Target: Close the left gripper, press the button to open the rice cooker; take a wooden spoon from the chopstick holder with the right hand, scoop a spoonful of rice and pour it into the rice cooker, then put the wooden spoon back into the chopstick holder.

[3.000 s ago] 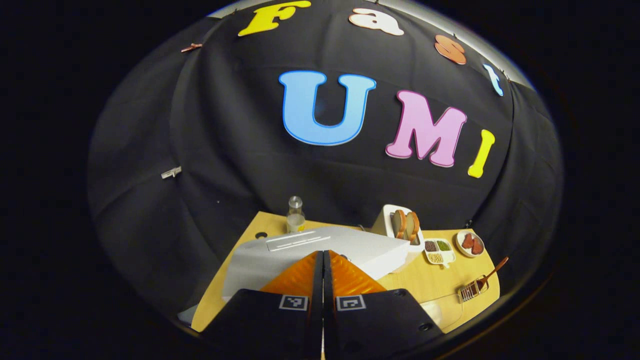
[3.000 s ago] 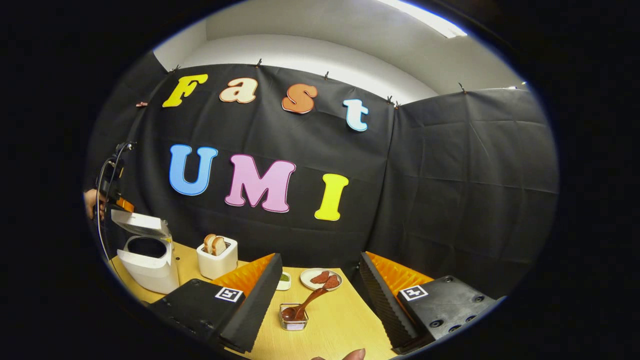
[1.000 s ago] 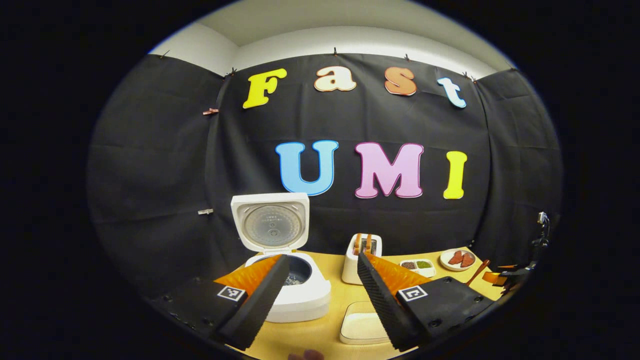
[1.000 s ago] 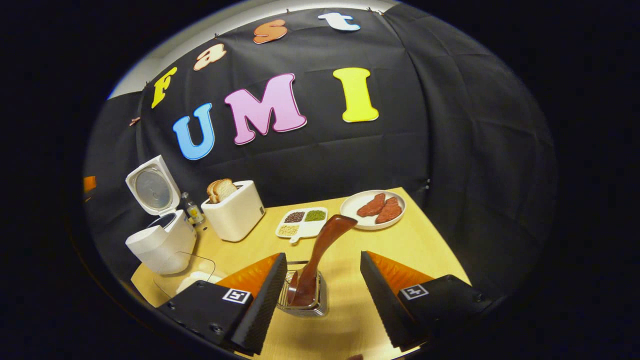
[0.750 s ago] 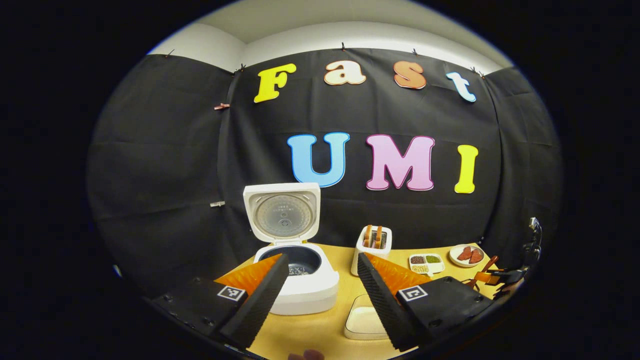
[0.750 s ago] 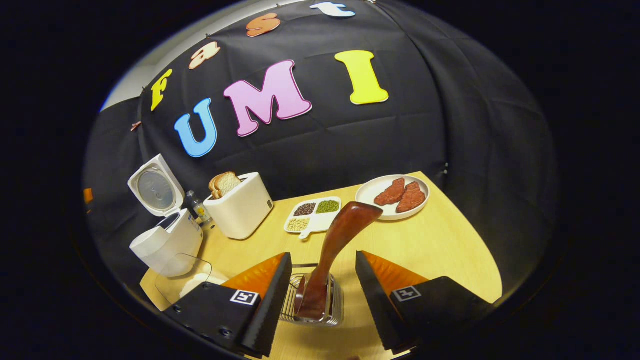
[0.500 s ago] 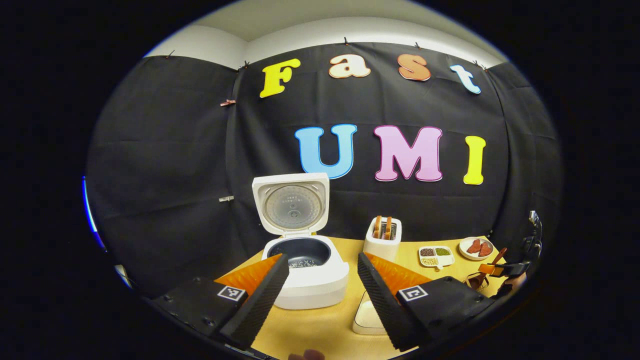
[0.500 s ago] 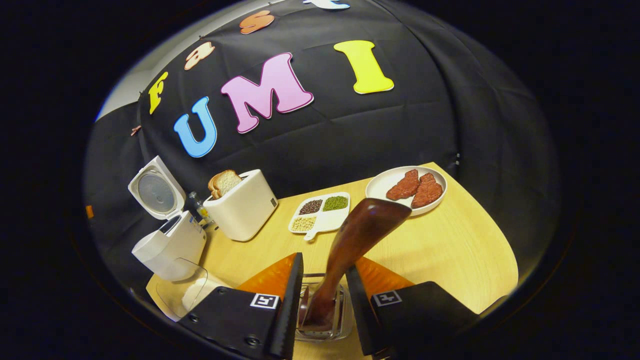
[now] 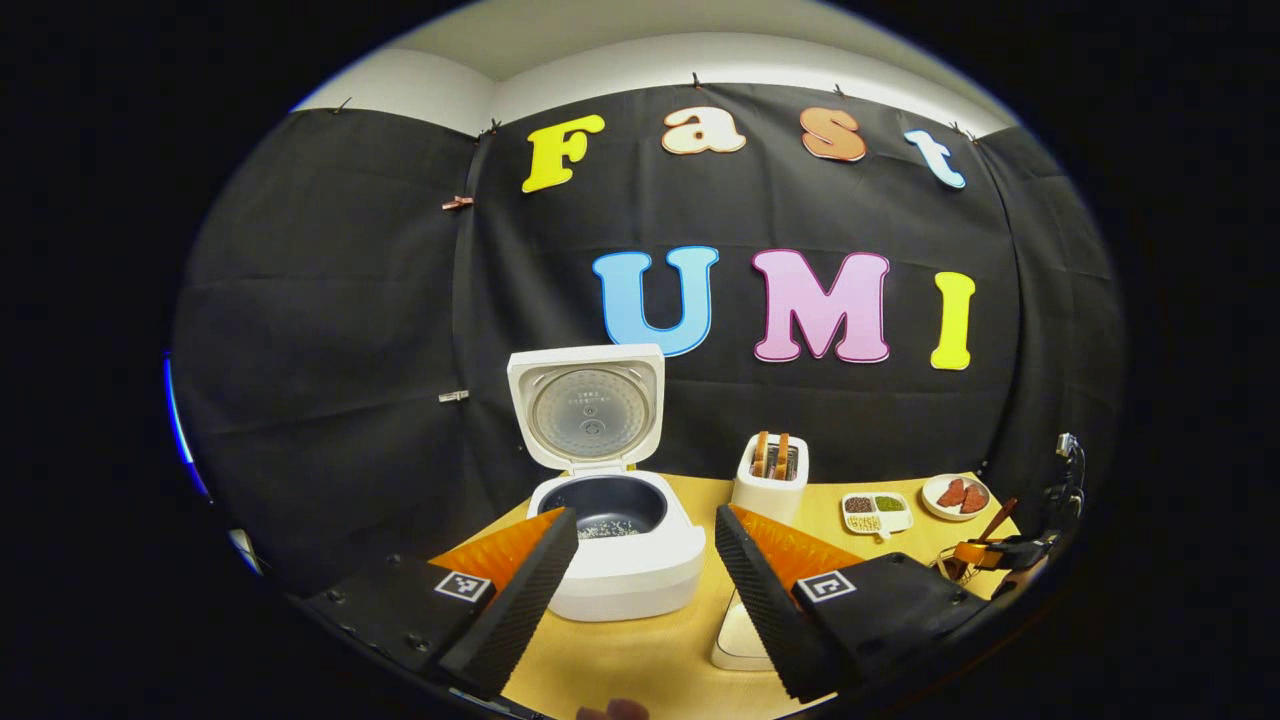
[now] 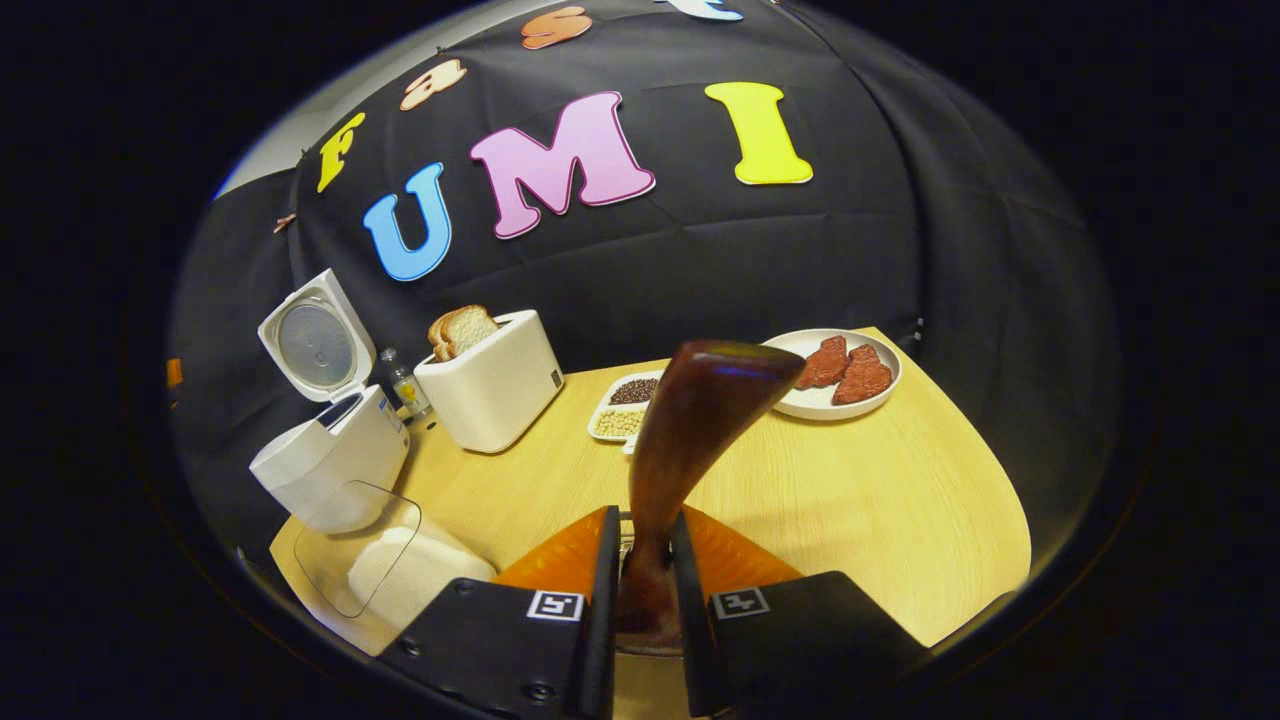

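1. The wooden spoon [image 10: 690, 440] stands nearly upright between the fingers of the right hand-held gripper [image 10: 641, 590], its broad dark end rising toward the camera in the right gripper view. Both fingers press against its lower shaft, so that gripper is clamped on it.
2. The chopstick holder sits right under the fingers there; only a sliver of wire rim peeks out, too little to say whether the spoon's foot is inside it.
3. In the left gripper view the same spoon [image 9: 995, 520] shows as a thin brown stick at the far right of the bench, with the right hand-held gripper [image 9: 985, 553] at its base.
4. The rice cooker [image 9: 625, 555] stands at the left end of the bench [image 10: 860, 490], lid [image 9: 587, 405] swung fully up, the dark inner pot exposed with a few pale grains at the bottom.
5. The left hand-held gripper [image 9: 640, 575] hangs in front of the cooker with its fingers spread wide, holding nothing.
6. A clear-lidded container of rice [image 10: 390, 570] lies on the bench just in front of the cooker.
7. Behind it are a white toaster [image 10: 495, 385] with bread slices and a small bottle [image 10: 408, 385] between toaster and cooker.
8. Farther right sit a divided dish of beans [image 10: 625, 405] and a plate [image 10: 835, 375] with two reddish pieces of meat.
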